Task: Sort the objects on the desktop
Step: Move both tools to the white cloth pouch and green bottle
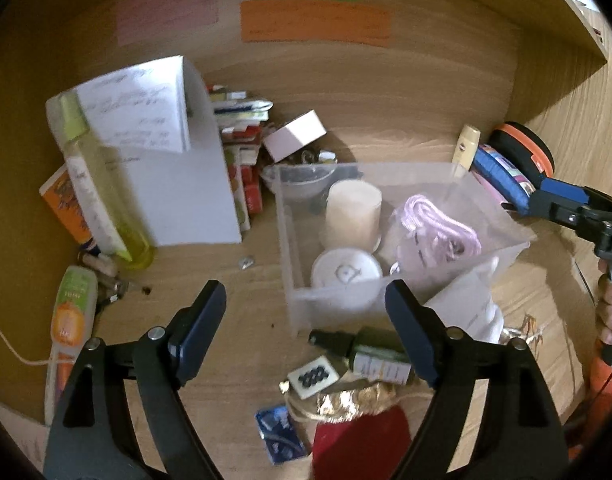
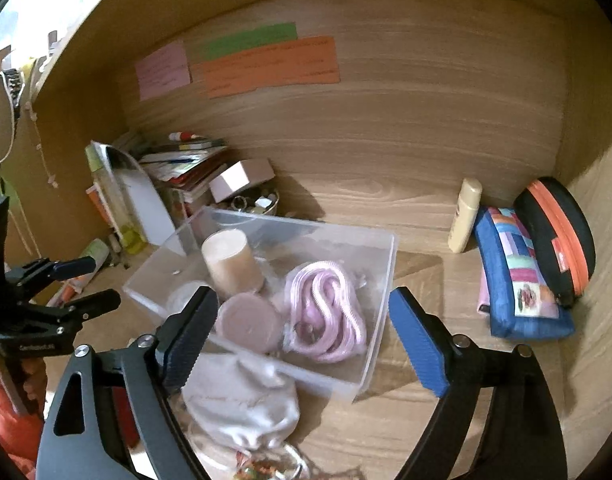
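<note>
I am holding my left claw (image 1: 306,322) and right claw (image 2: 303,320) wide apart, gripping nothing, hovering near the clear bin (image 2: 380,276) containing a pink cord (image 2: 326,312).

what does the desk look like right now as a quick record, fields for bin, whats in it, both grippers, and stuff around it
bin: clear plastic bin on the wooden desk
in bin: cream candle, pink cord, round white lid
left gripper: open, empty, near the bin's front wall
right gripper: open, empty, over the bin
front of bin: white cloth pouch, dark dropper bottle
right of bin: blue patchwork pouch, black and orange case
</note>
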The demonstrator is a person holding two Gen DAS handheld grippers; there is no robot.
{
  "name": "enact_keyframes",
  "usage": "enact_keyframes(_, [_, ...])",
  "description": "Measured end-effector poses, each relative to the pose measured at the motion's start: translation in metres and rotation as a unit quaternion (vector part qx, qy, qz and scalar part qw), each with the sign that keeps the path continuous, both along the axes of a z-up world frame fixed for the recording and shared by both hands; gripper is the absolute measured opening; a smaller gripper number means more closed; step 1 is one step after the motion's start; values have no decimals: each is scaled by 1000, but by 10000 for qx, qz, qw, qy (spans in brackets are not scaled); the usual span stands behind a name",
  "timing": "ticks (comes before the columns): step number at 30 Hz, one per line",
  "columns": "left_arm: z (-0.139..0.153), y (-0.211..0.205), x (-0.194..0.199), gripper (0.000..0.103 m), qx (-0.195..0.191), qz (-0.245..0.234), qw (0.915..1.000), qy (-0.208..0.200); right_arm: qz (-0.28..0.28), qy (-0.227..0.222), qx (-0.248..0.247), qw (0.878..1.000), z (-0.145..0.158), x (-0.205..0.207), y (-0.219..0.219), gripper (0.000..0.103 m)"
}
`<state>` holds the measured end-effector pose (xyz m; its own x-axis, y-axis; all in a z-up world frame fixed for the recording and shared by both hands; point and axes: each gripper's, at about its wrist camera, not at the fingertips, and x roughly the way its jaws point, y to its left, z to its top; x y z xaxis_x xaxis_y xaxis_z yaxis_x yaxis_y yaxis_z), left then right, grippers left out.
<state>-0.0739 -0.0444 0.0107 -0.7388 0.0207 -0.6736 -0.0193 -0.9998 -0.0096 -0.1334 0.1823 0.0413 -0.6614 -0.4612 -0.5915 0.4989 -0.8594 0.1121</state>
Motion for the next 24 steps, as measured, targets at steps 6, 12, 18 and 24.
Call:
enact_keyframes(6, [-12, -2, 14, 83, 59, -113, 9997, -192, -92, -164, 81, 9998, -13, 12, 4, 89])
enact_keyframes(12, [-23, 13, 24, 83, 33, -376, 9988, -304, -40, -463, 252, 9986, -34, 22, 2, 89])
enact_keyframes(18, [-33, 25, 32, 87, 98, -581, 9972, -461, 287, -782, 494, 9953, -63, 31, -13, 89])
enact_keyframes(24, [-42, 27, 38, 88, 42, -617, 9965, -560, 673, -941, 913, 9891, -81, 29, -40, 89])
